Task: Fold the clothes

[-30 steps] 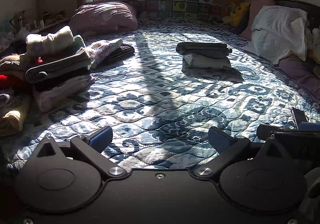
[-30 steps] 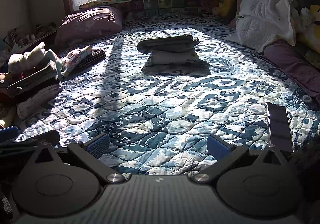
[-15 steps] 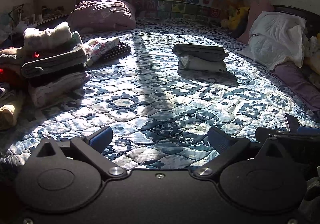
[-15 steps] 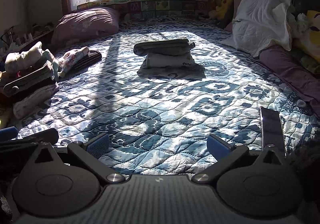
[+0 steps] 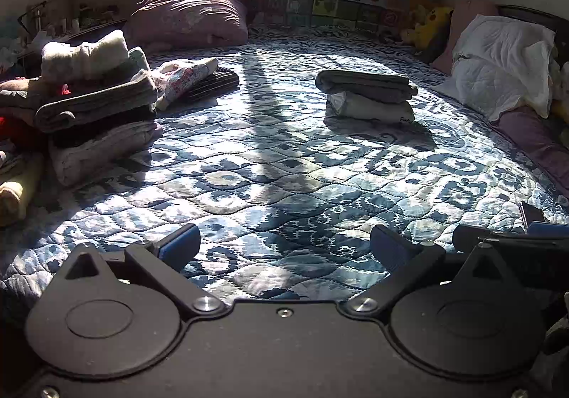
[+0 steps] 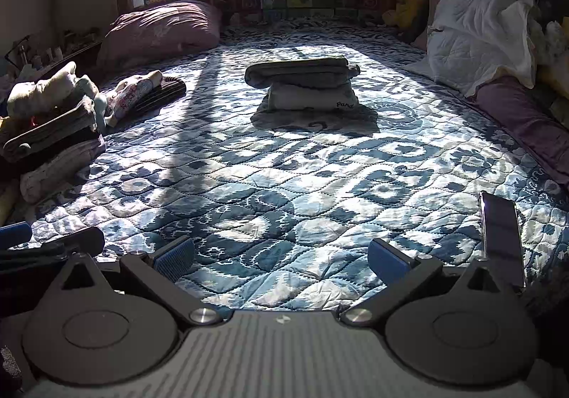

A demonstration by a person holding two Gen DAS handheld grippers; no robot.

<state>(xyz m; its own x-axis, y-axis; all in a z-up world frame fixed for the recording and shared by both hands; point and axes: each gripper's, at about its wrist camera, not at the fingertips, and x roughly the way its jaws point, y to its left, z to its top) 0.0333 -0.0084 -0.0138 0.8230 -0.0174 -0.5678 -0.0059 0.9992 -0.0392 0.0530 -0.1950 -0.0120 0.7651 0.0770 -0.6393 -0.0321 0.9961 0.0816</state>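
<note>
Quilted bed (image 6: 284, 184), folded stack (image 6: 302, 85) long axis crosswise, both grippers (image 5: 284, 245) (image 6: 281, 256) wide apart

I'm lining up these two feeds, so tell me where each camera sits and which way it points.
Left wrist: on the left gripper, low over the quilt, facing the window; open jaws frame the view, the right gripper at its right edge.
Right wrist: on the right gripper, same heading; open jaws, the left gripper at its left edge, a phone to the right.
Shared: the folded stack mid-bed and the clothes pile on the left.
</note>
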